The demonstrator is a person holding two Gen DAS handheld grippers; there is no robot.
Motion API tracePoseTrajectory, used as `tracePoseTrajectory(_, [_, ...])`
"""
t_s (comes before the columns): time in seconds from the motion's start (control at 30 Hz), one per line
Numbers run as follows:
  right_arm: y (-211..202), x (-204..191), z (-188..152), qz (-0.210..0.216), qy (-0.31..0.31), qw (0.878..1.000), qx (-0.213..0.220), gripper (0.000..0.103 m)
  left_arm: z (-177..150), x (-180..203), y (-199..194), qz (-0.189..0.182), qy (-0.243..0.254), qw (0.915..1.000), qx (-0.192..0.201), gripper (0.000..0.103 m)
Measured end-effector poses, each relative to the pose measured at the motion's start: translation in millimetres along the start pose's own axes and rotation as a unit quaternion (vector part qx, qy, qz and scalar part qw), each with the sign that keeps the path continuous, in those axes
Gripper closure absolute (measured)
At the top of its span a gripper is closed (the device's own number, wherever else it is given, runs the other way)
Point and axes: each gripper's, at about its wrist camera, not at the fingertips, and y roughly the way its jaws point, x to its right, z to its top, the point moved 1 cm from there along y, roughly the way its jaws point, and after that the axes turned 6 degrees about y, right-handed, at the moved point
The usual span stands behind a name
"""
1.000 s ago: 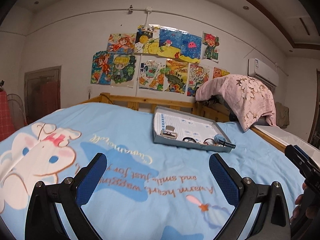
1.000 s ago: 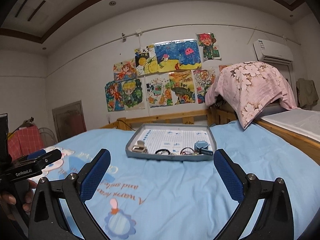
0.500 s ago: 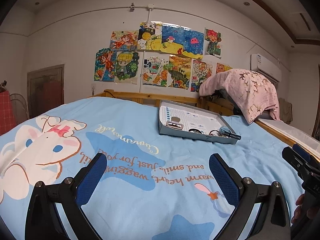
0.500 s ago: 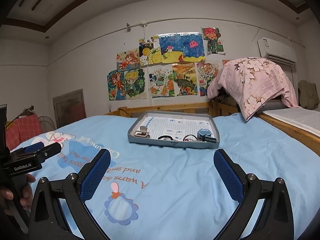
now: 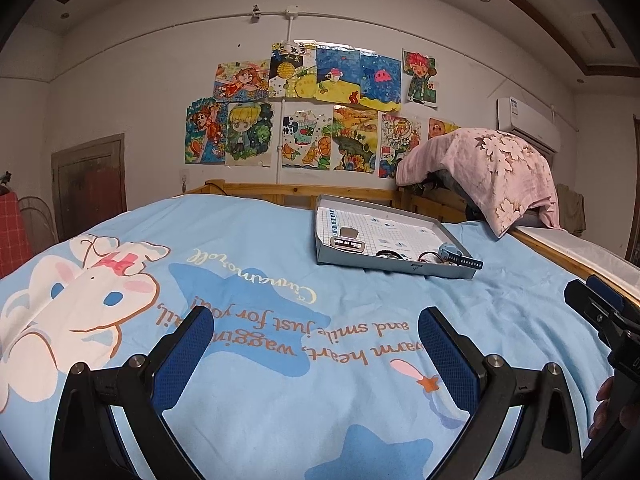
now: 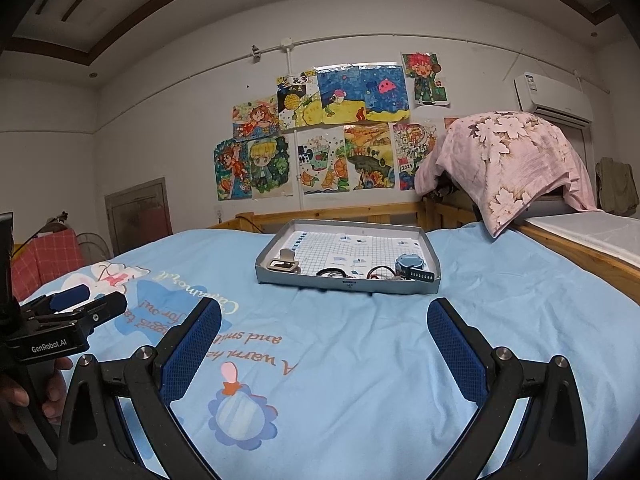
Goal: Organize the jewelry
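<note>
- Foreground: my left gripper (image 5: 316,344) and right gripper (image 6: 324,340) hang over the bed, blue-padded fingers (image 6: 192,350) spread wide, nothing between them.
- Under them: the pale blue cartoon-print bedsheet (image 6: 360,352), soft and rumpled; I judge it will give under any downward press.
- Mid-distance: the shallow grey rectangular tray lined with grid paper (image 6: 434,258) lies on the sheet, well apart from both grippers.
- Along the tray's near wall, left to right: a pale metal clip-like piece (image 6: 285,264), dark thin bands or cords (image 6: 332,273), and a blue watch with a coiled strap (image 6: 410,266).
- Handling, as I judge it: all light and small. The cords are limp and best pinched across a loop; the watch is stiffer, taken by its strap; the clip is slick, gripped on its flat sides.
- Far: a wooden bed rail (image 6: 340,212).
</note>
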Motion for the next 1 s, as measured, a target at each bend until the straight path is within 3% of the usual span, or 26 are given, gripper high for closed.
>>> tracePoseTrajectory(1.0, [1.2, -4.3, -2.1, 0.002, -0.001, 1.0, -0.004, 0.002, 0.0, -0.6, 0.0, 0.0, 0.0, 1.0, 0.0, 0.0])
